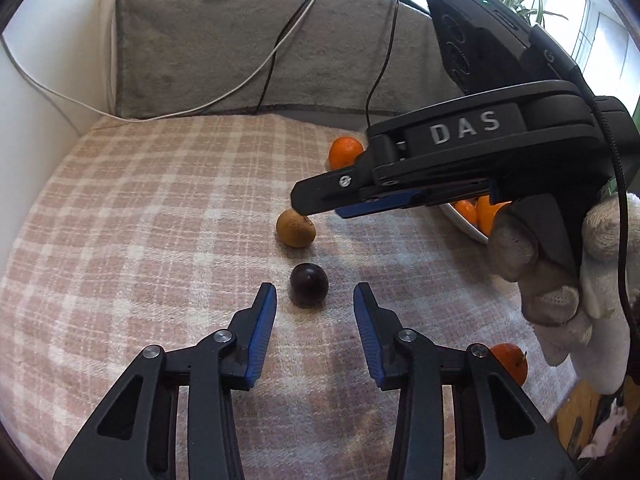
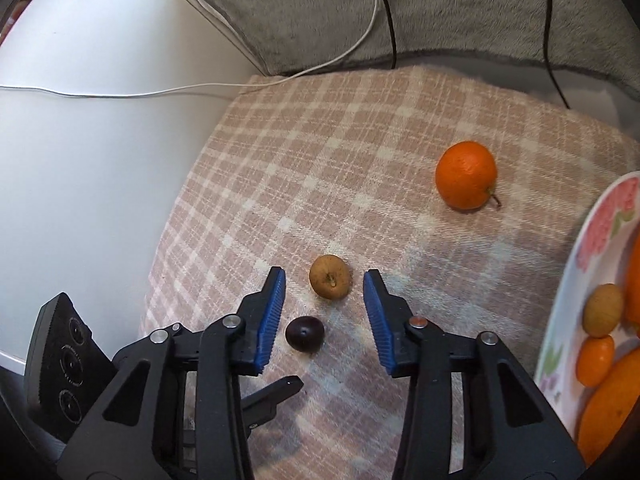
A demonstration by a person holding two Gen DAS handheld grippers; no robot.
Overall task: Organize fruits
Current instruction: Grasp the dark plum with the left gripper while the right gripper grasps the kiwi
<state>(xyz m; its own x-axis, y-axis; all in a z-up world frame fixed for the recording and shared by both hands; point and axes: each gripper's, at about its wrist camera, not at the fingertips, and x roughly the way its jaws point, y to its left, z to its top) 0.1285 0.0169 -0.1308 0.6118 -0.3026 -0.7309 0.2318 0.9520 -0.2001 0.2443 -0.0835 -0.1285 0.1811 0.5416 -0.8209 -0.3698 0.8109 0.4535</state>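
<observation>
A dark plum point(image 1: 309, 284) lies on the checked blanket point(image 1: 140, 220) just ahead of my left gripper point(image 1: 315, 300). That gripper is open, its blue pads point(image 1: 264, 320) standing clear of the plum on both sides. A small brown round fruit point(image 2: 330, 277) sits between the fingertips of my right gripper point(image 2: 325, 280), which is open with a gap on each side. From the left wrist, the right gripper point(image 1: 316, 204) hangs right over the brown fruit point(image 1: 296, 229). The plum point(image 2: 304, 333) lies nearer to the right camera than the brown fruit.
A flowered plate point(image 2: 600, 232) at the right holds several orange and brown fruits. Loose tangerines lie on the blanket point(image 2: 466, 175) point(image 1: 512, 362). A grey cushion point(image 1: 240, 48) with cables draped over it backs the blanket. A white wall point(image 2: 100, 160) is to the left. A gloved hand point(image 1: 560, 280) holds the right gripper.
</observation>
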